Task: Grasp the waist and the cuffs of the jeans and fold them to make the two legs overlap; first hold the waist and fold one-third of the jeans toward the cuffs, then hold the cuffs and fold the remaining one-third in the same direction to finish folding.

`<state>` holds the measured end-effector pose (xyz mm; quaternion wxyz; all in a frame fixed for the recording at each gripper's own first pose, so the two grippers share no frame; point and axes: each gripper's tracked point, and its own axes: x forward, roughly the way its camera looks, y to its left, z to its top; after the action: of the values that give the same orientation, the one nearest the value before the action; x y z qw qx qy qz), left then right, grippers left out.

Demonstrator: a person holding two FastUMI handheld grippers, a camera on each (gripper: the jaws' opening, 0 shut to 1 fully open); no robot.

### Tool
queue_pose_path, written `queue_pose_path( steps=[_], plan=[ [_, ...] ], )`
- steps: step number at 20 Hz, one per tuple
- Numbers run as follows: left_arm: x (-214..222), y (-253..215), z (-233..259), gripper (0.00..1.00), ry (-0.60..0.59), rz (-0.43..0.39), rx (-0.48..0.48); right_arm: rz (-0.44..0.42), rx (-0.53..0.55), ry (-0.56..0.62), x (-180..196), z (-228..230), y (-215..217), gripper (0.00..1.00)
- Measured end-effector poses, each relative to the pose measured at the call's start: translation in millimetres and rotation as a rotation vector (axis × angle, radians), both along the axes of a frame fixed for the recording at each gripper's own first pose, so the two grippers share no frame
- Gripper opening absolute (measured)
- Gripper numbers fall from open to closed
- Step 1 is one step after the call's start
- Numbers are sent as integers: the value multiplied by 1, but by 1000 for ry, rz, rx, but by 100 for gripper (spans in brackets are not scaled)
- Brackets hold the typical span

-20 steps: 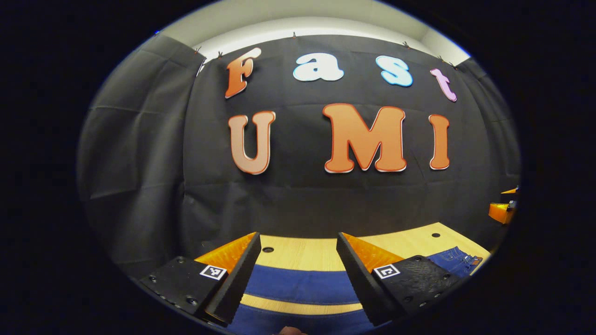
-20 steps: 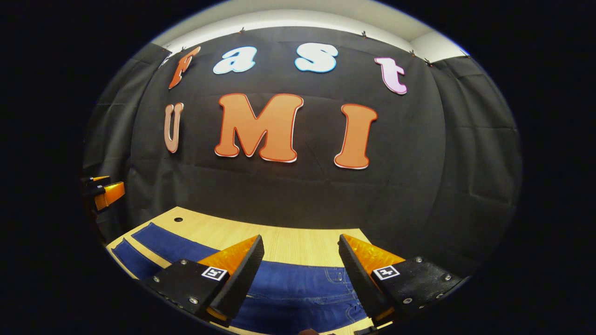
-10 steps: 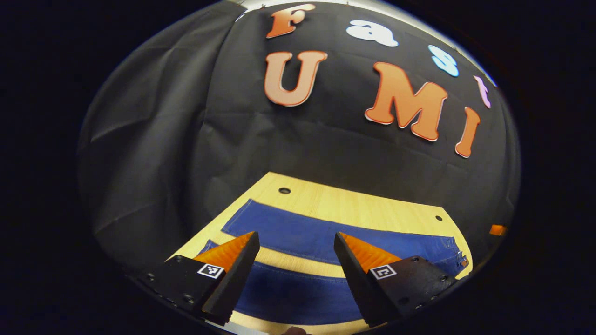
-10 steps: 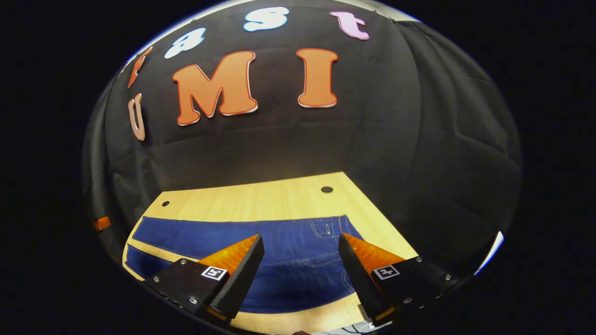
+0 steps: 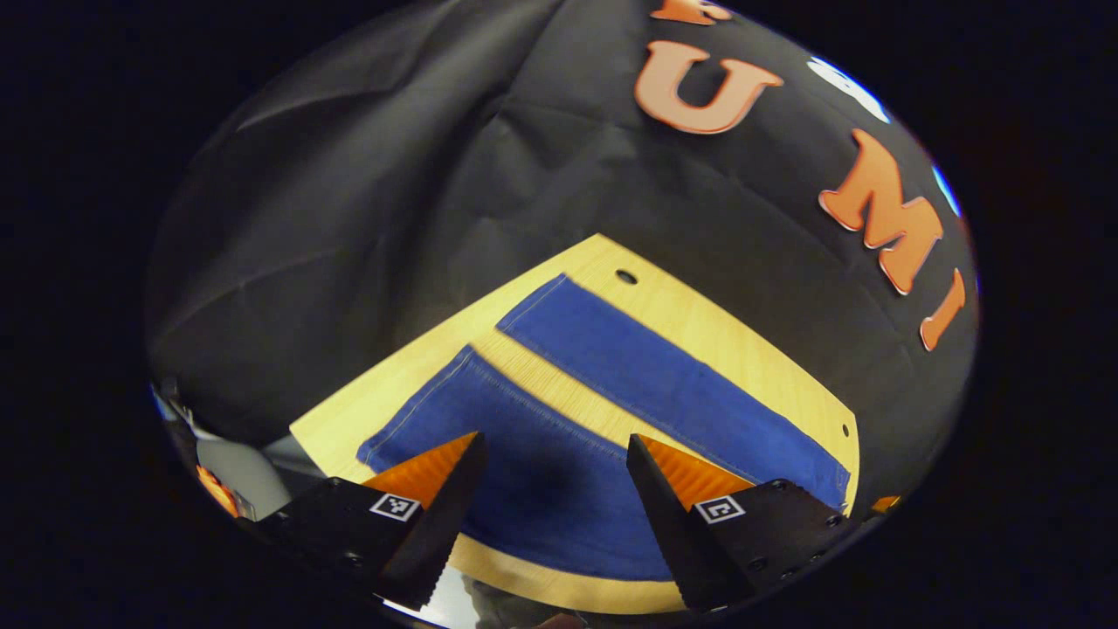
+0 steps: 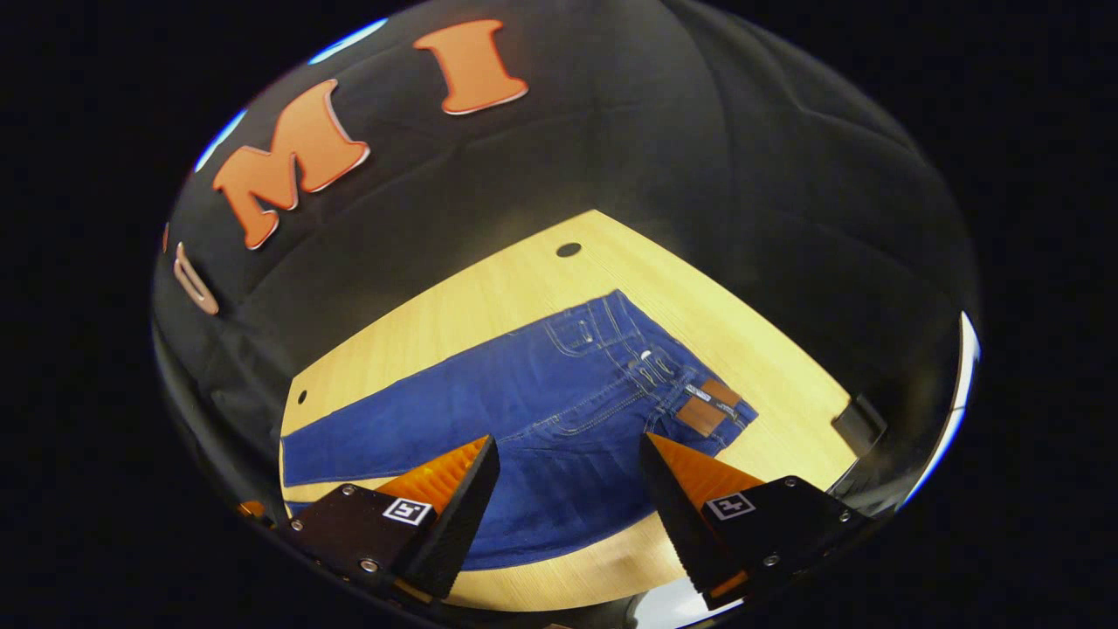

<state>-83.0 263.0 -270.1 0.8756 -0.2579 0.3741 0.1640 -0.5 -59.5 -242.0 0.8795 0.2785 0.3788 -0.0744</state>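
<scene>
Blue jeans (image 6: 541, 411) lie flat on a light wooden table (image 6: 489, 297), legs spread apart. In the right gripper view the waist with its brown patch (image 6: 707, 406) lies to the right of the seat. My right gripper (image 6: 568, 454) hangs open above the seat, touching nothing. In the left gripper view both legs (image 5: 664, 376) run side by side with a strip of table between them. Their cuffs (image 5: 463, 358) point to the upper left. My left gripper (image 5: 555, 450) is open above the nearer leg, holding nothing.
The black cloth wall closes in the far sides of the table. Small round holes (image 6: 568, 250) sit near the table's corners. The table's front edge (image 5: 559, 590) runs just below my left gripper. A dark object (image 6: 860, 424) sits at the table's right edge.
Both grippers have tilted downward and turned outward, so the table and jeans now show far more. The left view swung toward the cuffs, the right toward the waist. Both stay open.
</scene>
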Motion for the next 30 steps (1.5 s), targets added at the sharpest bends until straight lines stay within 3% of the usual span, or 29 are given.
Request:
queue_pose_path(
  steps=[10,13,17,20,25,28,30],
  plan=[
    [-56,46,-70,98,117,273,-371,-56,187,206,-4,-59,5,98],
    [-64,65,-81,98,121,341,-416,-69,187,233,-7,-67,5,98],
    [-43,74,-90,94,62,366,-498,-77,191,260,-8,-73,11,98],
    [-25,73,-94,93,17,335,-539,-109,198,272,-12,-78,9,98],
    [5,68,-101,68,23,295,-580,-179,213,296,-23,-86,-3,98],
    [6,72,-110,67,60,263,-506,-239,237,306,-24,-94,-25,98],
    [7,78,-116,36,88,300,-450,-263,256,331,-23,-105,-39,98]
  ],
)
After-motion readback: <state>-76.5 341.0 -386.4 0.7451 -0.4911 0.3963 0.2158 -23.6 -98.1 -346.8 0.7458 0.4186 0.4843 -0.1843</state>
